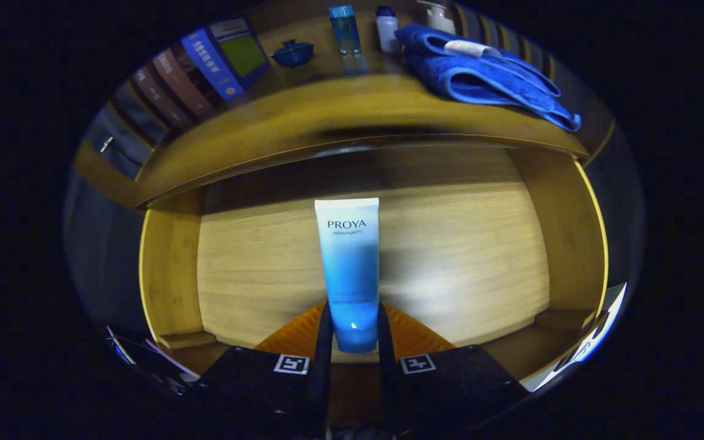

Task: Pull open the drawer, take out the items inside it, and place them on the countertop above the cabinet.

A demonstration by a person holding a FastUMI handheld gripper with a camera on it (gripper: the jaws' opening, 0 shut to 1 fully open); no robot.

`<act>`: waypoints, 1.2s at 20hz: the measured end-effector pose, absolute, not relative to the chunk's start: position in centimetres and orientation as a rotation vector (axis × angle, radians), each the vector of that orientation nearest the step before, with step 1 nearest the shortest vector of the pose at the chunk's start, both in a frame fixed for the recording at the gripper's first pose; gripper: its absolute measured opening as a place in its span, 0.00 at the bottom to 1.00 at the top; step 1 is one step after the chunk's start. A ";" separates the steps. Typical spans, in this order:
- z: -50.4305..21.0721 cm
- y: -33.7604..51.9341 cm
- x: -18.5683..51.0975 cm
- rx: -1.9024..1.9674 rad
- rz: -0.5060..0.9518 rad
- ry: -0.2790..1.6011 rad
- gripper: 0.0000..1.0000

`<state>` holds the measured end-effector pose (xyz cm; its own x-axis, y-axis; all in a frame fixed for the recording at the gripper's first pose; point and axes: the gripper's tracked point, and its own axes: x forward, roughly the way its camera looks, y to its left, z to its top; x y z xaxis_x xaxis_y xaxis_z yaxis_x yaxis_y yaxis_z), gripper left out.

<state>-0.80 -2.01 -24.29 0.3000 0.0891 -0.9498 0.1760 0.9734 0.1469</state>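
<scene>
Tool [352, 327] clenched on one tube [348, 263] over open drawer [162, 275]; countertop [327, 116]: two bottles [346, 27].

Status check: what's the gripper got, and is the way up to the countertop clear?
Gripper shut on tube, cap end between fingers, over open drawer. Blue towel, bottles, books on countertop; bare patch at front middle.

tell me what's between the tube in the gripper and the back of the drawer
Nothing: in the gripper view the fingers press on the blue tube, and beyond it the drawer floor is bare wood to the back.
</scene>
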 end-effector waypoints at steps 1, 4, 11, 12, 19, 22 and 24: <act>-23.4 -2.2 -1.1 0.252 -0.058 1.245 0.39; -20.9 -2.8 -0.4 0.286 -0.061 1.170 0.39; -14.6 -3.2 9.7 0.228 -0.005 0.994 0.39; -14.5 -3.2 11.5 0.220 -0.006 0.979 0.39; -18.6 -4.1 19.3 0.189 -0.059 1.045 0.39; -20.3 -4.3 20.2 0.192 -0.082 1.087 0.39; -20.6 -4.3 20.8 0.191 -0.080 1.080 0.39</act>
